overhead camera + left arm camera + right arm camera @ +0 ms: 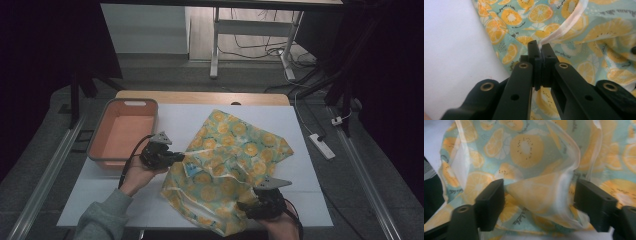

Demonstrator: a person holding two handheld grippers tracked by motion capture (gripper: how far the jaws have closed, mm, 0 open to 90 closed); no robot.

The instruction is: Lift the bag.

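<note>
A white table (300,130) takes up the middle of the high view, with an orange bin (122,132) at its upper left. The cloth (230,165), printed with citrus slices, lies rumpled at centre and reaches down to the near edge. The left gripper (175,157), at centre left, is clamped tight on the cloth's white hem (564,27). The right gripper (245,206), at lower centre, stands wide apart with a raised fold (541,192) between its jaws, not pinched. The step looks like taking a second hold for spreading or folding; next, the right jaws should close on that fold.
</note>
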